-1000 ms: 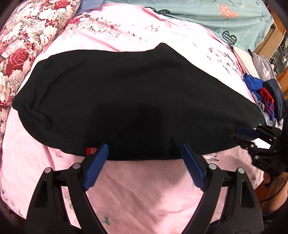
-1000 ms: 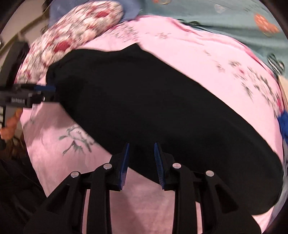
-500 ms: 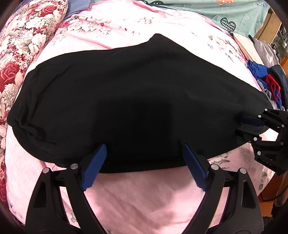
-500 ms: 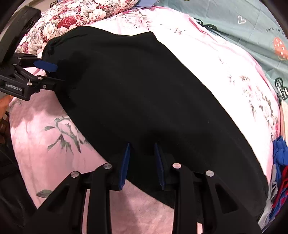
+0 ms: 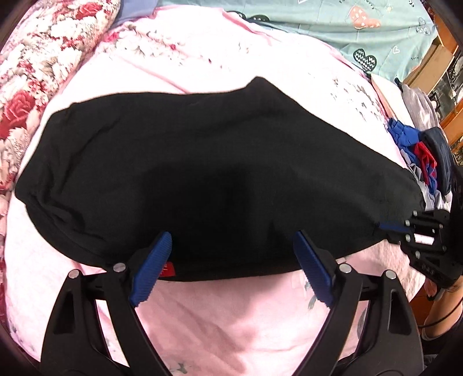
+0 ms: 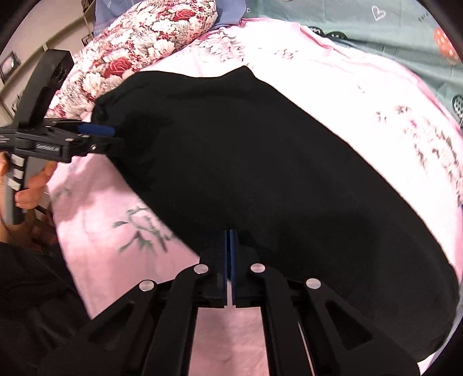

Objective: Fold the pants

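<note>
Black pants (image 5: 208,173) lie spread flat across a pink floral bedsheet (image 5: 231,318). My left gripper (image 5: 231,257) is open wide, and its blue pads straddle the near edge of the pants without pressing it. A small red tag (image 5: 169,270) shows beside the left pad. In the right wrist view, my right gripper (image 6: 227,235) is shut on the near edge of the pants (image 6: 260,162), pads together with the black cloth pinched. The left wrist view shows the right gripper (image 5: 396,227) at the pants' right end. The left gripper (image 6: 111,137) appears at the pants' left end.
A red floral pillow (image 5: 37,66) lies at the left of the bed. A teal patterned sheet (image 5: 347,26) covers the far side. A heap of blue, red and grey clothes (image 5: 425,156) sits at the right edge. A hand (image 6: 31,185) holds the left gripper's handle.
The right gripper's jaws went from a narrow gap to fully shut on the pants' near edge. The left gripper stayed open in about the same place.
</note>
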Available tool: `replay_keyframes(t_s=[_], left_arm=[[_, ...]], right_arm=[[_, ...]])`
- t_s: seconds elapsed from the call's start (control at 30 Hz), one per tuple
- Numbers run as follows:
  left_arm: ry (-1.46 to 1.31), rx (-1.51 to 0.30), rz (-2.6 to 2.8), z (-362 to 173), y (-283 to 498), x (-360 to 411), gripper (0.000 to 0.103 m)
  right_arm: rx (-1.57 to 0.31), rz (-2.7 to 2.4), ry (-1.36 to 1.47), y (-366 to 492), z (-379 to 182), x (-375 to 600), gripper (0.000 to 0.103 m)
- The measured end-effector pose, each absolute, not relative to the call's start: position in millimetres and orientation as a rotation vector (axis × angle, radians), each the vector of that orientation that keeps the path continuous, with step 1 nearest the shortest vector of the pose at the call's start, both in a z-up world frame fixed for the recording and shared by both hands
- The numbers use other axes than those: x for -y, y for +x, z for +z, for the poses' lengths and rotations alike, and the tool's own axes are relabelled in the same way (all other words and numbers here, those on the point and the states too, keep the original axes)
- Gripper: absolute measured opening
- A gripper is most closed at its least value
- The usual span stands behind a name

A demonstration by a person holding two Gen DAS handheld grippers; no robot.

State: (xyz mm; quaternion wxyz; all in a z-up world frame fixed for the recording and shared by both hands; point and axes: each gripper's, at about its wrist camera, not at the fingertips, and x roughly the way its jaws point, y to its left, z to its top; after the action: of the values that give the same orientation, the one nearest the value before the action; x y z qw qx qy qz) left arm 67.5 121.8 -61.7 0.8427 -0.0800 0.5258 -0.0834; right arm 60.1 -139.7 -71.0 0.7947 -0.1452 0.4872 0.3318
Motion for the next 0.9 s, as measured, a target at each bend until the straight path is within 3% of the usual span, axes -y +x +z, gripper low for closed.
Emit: replay_keyframes(t_s=[0.27, 0.47, 0.53, 0.57, 0.6, 0.73, 0.83, 0.9], left_arm=[[-0.175, -1.116, -0.173, -63, 65, -127, 0.088], [-0.17, -1.101, -0.172, -58, 64, -136, 0.088], [-0.172, -1.103, -0.199, -54, 63, -140, 0.088], [-0.208, -1.134, -0.251, -54, 62, -144, 0.087], [-0.245, -1.157, -0.285, -56, 62, -147, 0.086], [-0.352, -1.216, -0.32, -64, 59, -158, 0.084], [-0.371, -1.249, -0.317, -71, 63, -157, 0.068], [-0.379, -1.28, -0.315, -77, 67, -151, 0.064]], right_arm=[[-1.103, 0.709, -0.37, 40, -89, 138, 0.0], [-1.038, 0.673, -0.252, 51, -62, 162, 0.003], [-1.021, 0.617, -0.211, 57, -57, 174, 0.013], [-1.014, 0.592, -0.182, 60, -56, 181, 0.028], [-1.0, 0.563, -0.15, 62, -54, 190, 0.035], [-0.957, 0.525, -0.048, 67, -50, 216, 0.036], [-0.941, 0.524, 0.007, 68, -49, 226, 0.036], [-0.939, 0.529, 0.024, 68, -50, 228, 0.036]])
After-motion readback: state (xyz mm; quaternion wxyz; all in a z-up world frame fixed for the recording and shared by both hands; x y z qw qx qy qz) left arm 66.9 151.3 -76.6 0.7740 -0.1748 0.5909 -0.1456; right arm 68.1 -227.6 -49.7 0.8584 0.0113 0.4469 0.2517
